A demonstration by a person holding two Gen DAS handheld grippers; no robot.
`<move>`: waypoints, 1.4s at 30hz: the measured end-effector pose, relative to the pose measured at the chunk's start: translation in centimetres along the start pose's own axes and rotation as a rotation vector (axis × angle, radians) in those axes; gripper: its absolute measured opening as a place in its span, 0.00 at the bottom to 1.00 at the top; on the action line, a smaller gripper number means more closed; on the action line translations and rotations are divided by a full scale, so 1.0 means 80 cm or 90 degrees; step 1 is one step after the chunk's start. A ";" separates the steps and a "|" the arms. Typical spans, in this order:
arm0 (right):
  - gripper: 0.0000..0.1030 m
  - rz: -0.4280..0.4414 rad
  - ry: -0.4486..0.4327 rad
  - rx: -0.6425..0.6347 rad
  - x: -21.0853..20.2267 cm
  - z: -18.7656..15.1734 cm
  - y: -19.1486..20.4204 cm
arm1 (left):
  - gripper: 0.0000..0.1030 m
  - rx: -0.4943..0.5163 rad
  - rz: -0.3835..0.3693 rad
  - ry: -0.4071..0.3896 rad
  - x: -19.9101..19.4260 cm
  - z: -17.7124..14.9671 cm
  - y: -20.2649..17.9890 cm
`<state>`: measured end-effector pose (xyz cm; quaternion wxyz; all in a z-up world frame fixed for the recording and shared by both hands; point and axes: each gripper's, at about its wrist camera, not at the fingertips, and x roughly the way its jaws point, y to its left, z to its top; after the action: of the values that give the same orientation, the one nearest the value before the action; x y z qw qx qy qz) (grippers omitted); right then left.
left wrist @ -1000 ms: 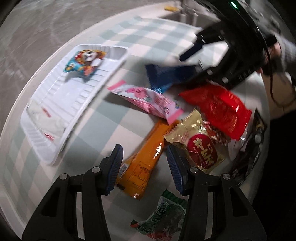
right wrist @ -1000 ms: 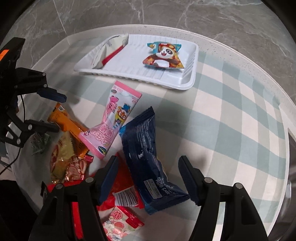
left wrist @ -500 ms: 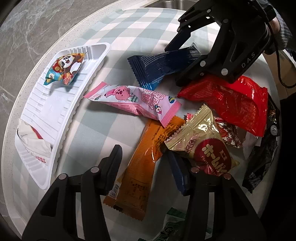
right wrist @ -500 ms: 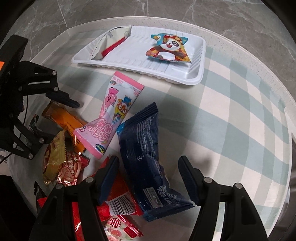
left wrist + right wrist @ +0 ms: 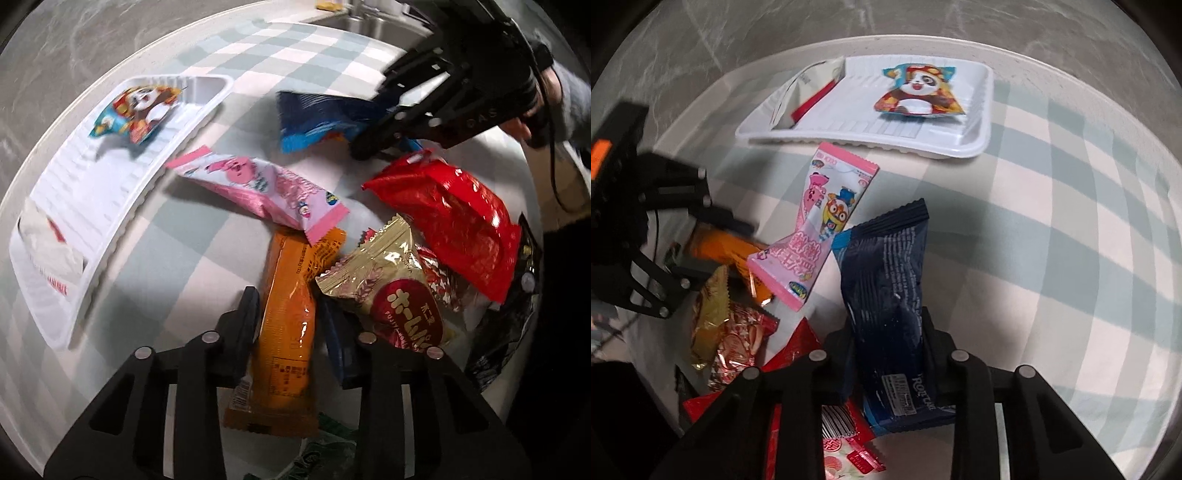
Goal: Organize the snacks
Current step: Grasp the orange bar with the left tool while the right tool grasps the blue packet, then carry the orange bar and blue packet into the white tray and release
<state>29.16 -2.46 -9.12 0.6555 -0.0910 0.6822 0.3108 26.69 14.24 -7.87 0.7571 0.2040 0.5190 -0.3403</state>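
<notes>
while the left gripper (image 5: 290, 314) pinches a long glossy orange wrapper (image 5: 286, 332), the right gripper (image 5: 886, 332) is clamped on a crinkled dark blue packet (image 5: 886, 295). both packets sit over the checked cloth (image 5: 1052, 221), near a ribbed white plastic tray (image 5: 975, 144).

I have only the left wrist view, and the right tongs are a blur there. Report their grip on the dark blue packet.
Observer: The right tongs have a finger pressed against each side of the dark blue packet, near its barcode end.
Operator: Tell me what lies under them.
Observer: A small pink-and-red packet that your view misses, partly on the red packet.
Operator: Name the free end's heading.
Observer: Toward the white tray.
</notes>
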 end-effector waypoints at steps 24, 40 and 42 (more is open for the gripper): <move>0.30 0.171 -0.087 0.207 -0.042 -0.008 -0.050 | 0.25 -0.333 -0.172 -0.147 -0.066 -0.057 0.104; 0.30 0.257 -0.125 0.257 -0.047 0.030 -0.057 | 0.25 -0.400 -0.193 -0.217 -0.094 -0.048 0.141; 0.30 0.261 -0.126 0.256 -0.047 0.036 -0.057 | 0.25 -0.405 -0.193 -0.224 -0.098 -0.048 0.145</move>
<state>34.47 -5.55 -6.81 0.6474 0.2111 0.6669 0.3025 30.85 27.08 -2.59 0.8011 -0.1812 0.4850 -0.3002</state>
